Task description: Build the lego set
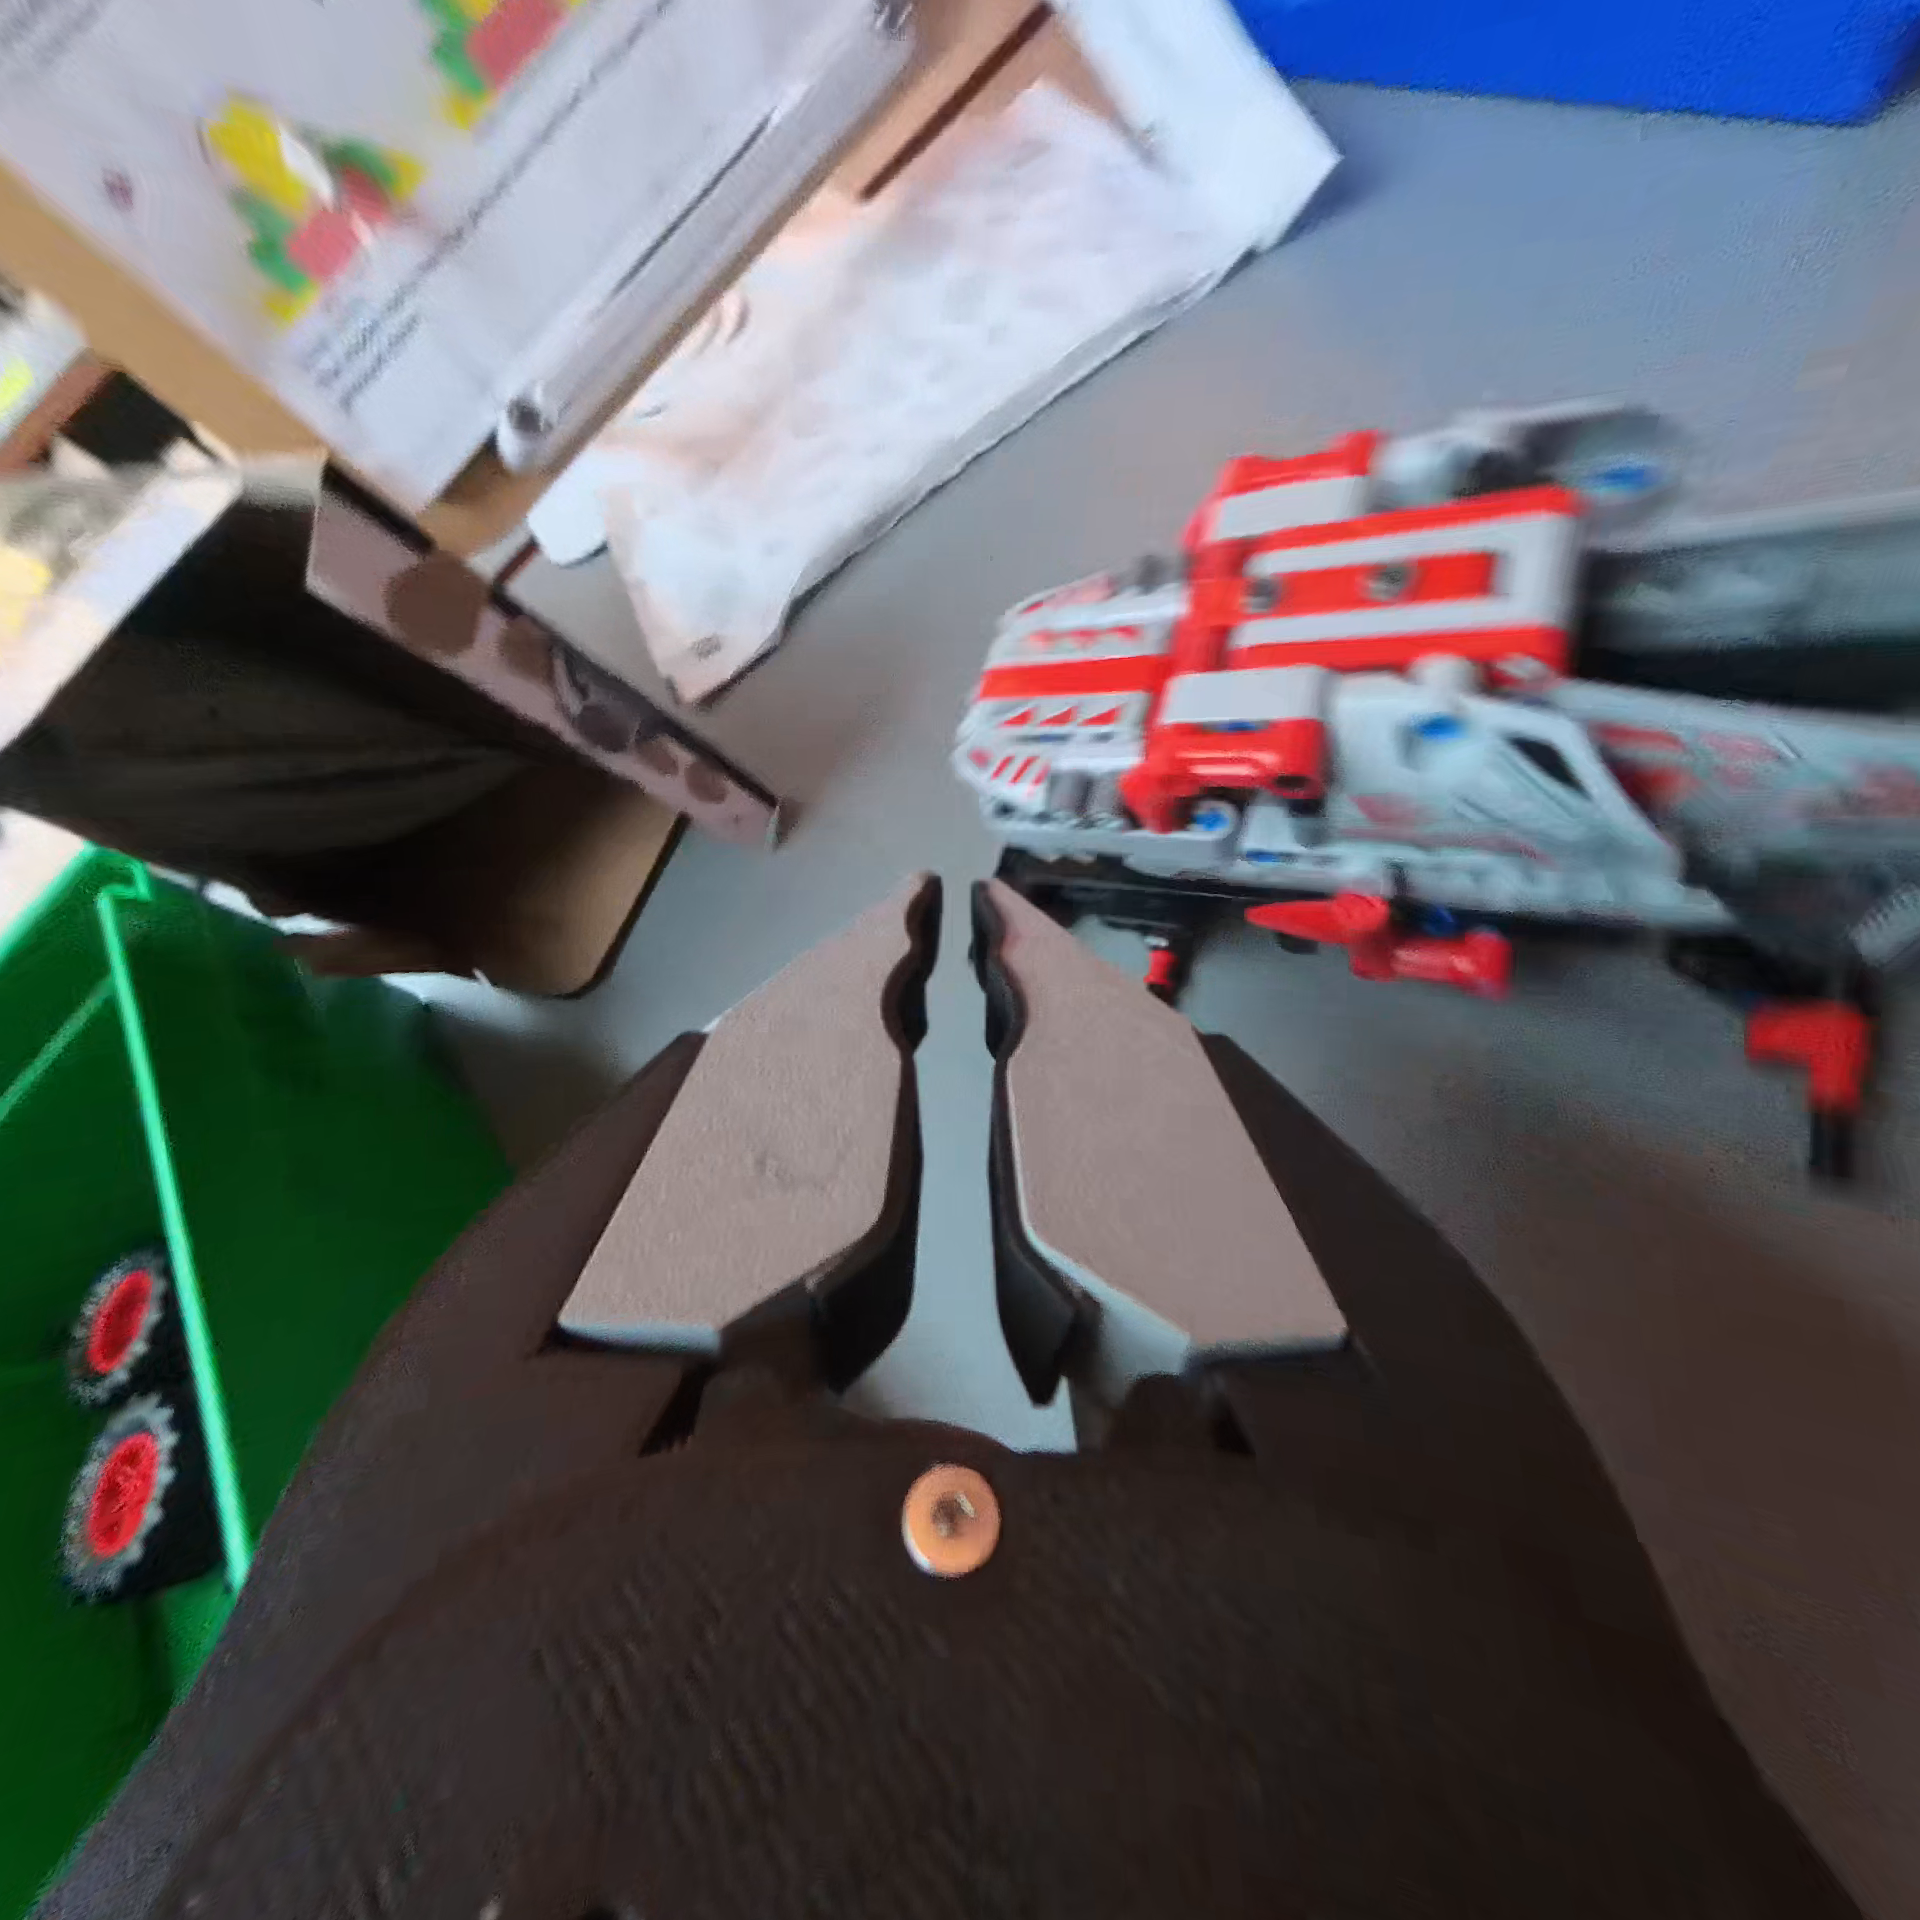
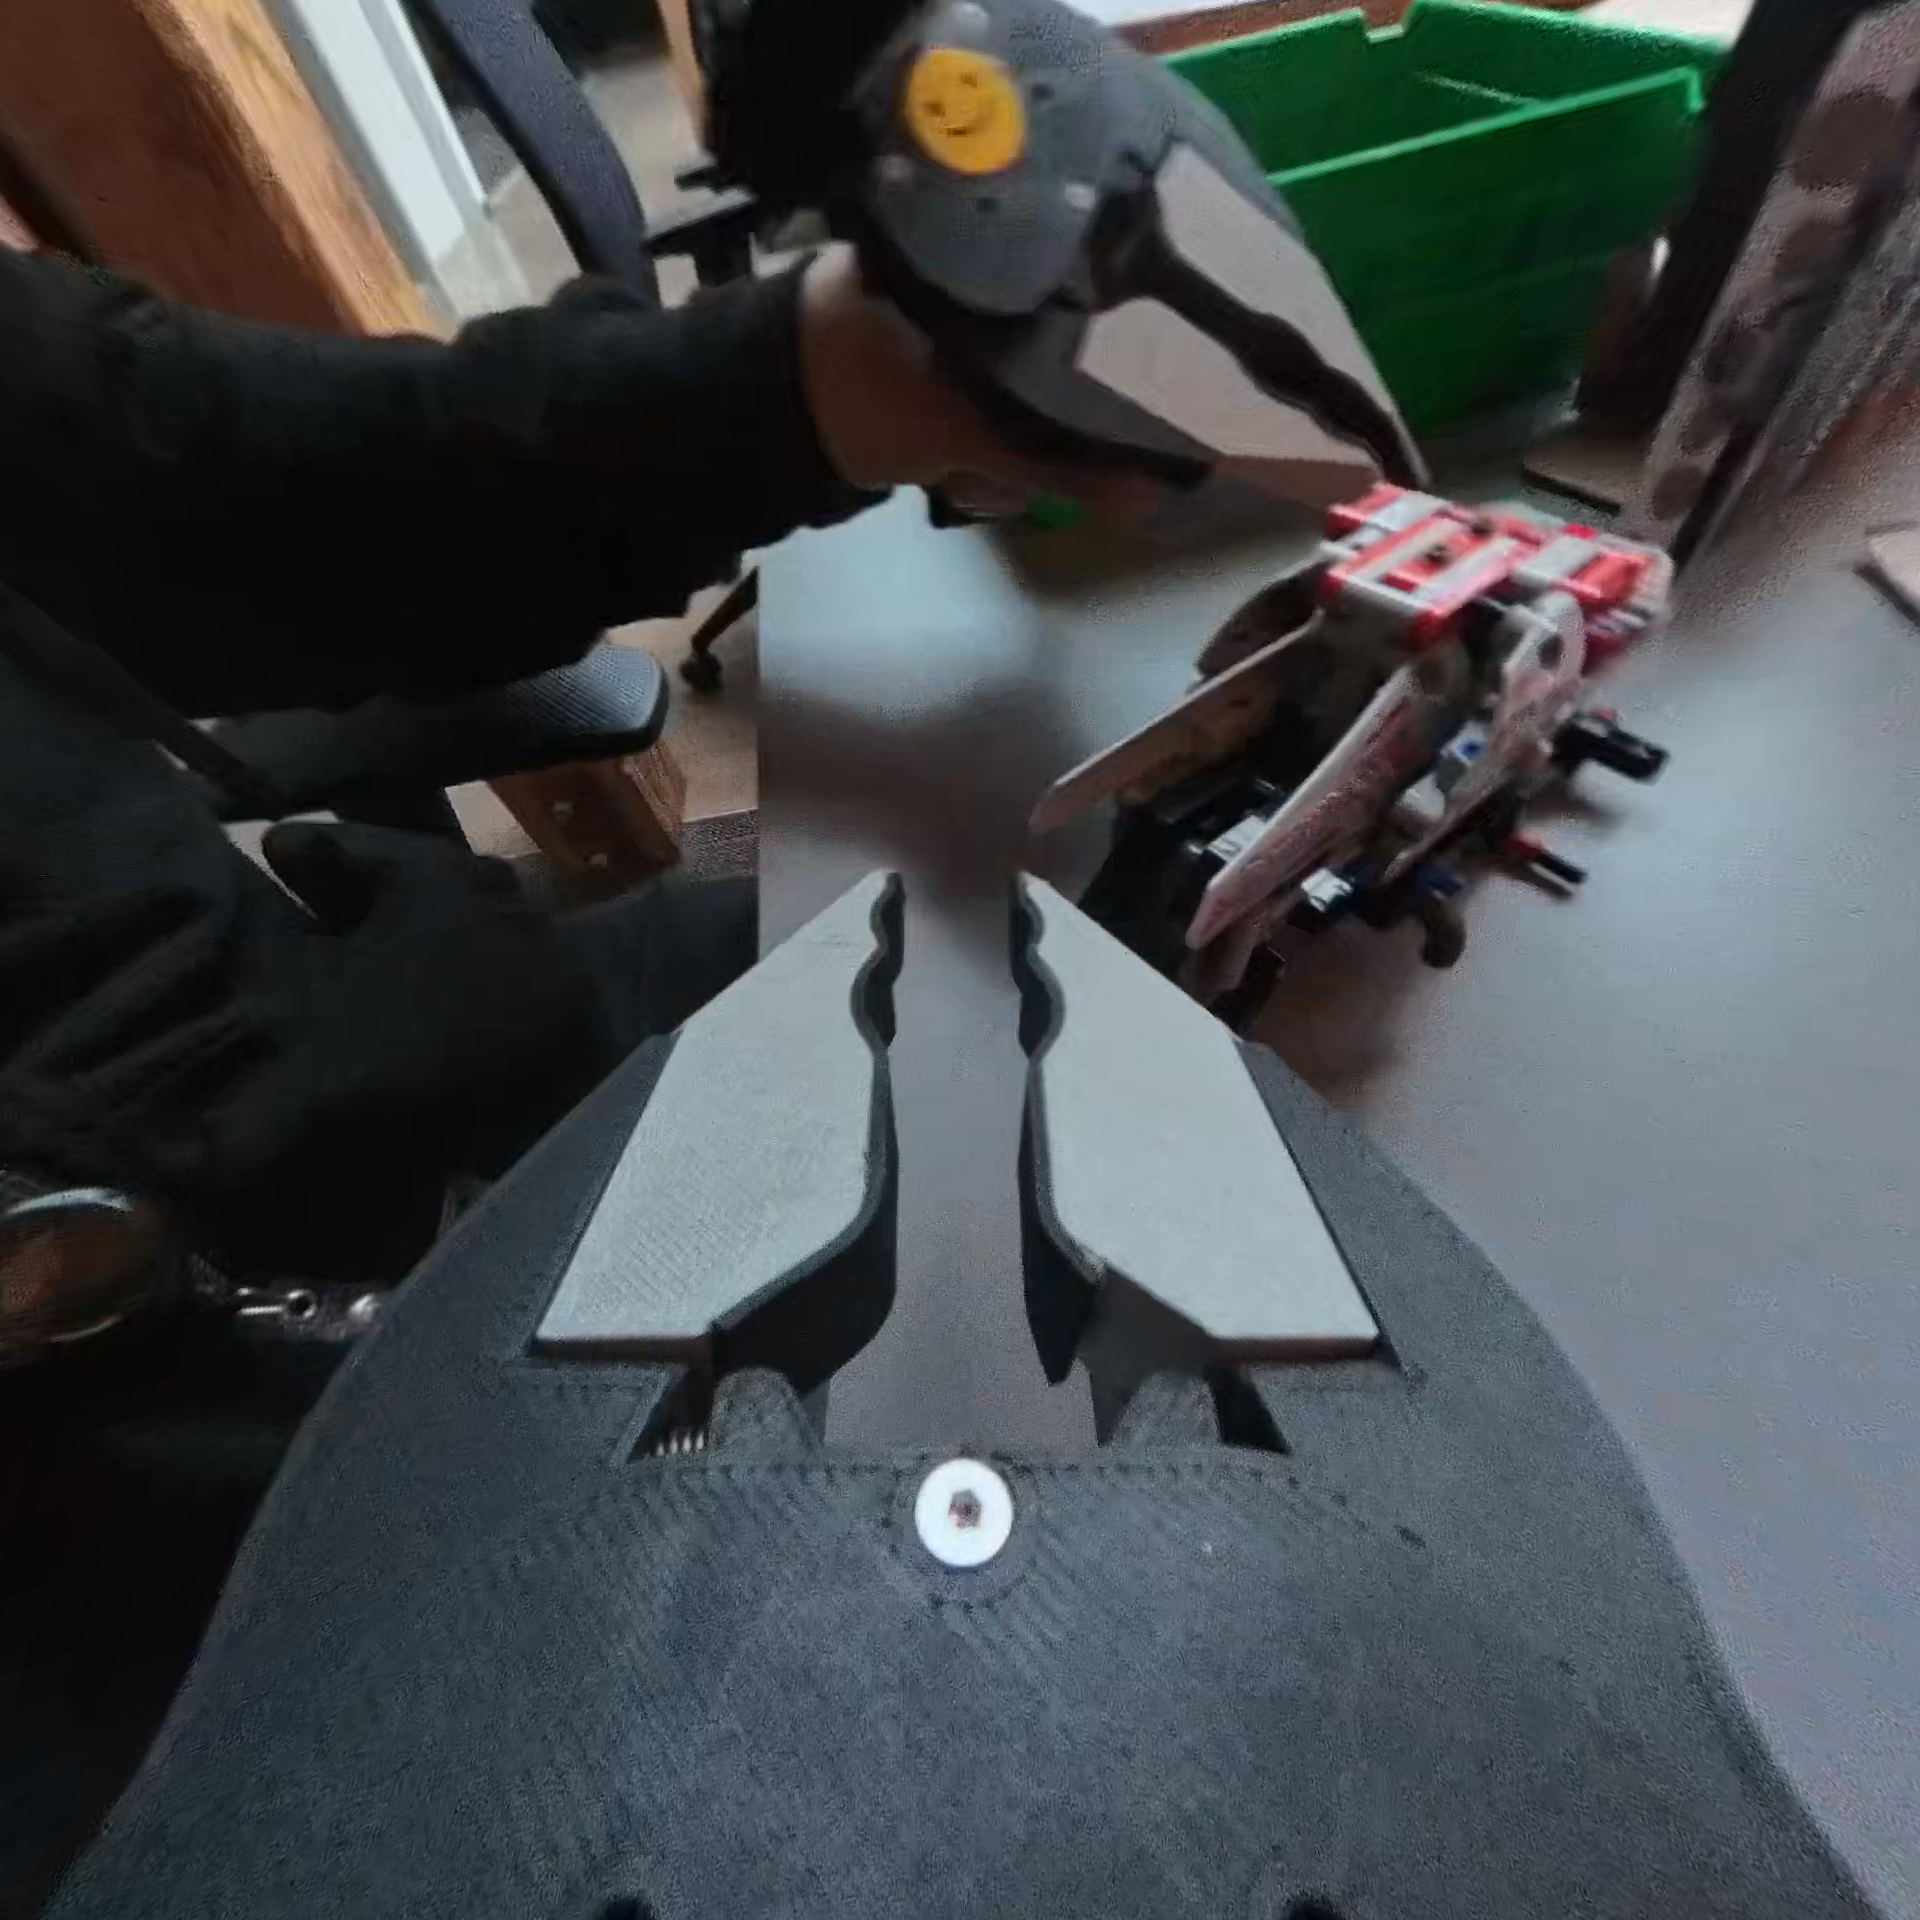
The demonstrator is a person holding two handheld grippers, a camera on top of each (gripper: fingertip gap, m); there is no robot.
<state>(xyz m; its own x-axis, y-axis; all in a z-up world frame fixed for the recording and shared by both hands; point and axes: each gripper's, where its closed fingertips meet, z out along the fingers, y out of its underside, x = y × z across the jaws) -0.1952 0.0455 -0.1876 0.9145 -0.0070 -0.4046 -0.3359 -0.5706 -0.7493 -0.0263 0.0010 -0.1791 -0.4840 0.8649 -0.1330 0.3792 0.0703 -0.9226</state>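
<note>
A red and white lego truck (image 1: 1351,623) lies on the grey table, to the right of and beyond my left gripper (image 1: 956,899). The left gripper's fingers are almost together and hold nothing. In the right wrist view the truck (image 2: 1455,582) lies ahead on the right, tilted on its side. There the left gripper (image 2: 1403,457) hangs tip-down just over the truck's far red end; I cannot tell if it touches. My right gripper (image 2: 956,894) is slightly open, empty, and short of the truck. A loose red piece (image 1: 1808,1044) lies near the truck.
A green bin (image 1: 312,1091) on the left holds two black wheels with red hubs (image 1: 120,1314); it also shows in the right wrist view (image 2: 1475,239). A cardboard stand with a booklet (image 1: 343,208), white sheets (image 1: 935,343), a blue bin (image 1: 1610,52). A black sleeve (image 2: 416,468) and chair (image 2: 561,707). One gripper's finger ends stand about 20 centimeters off the other's.
</note>
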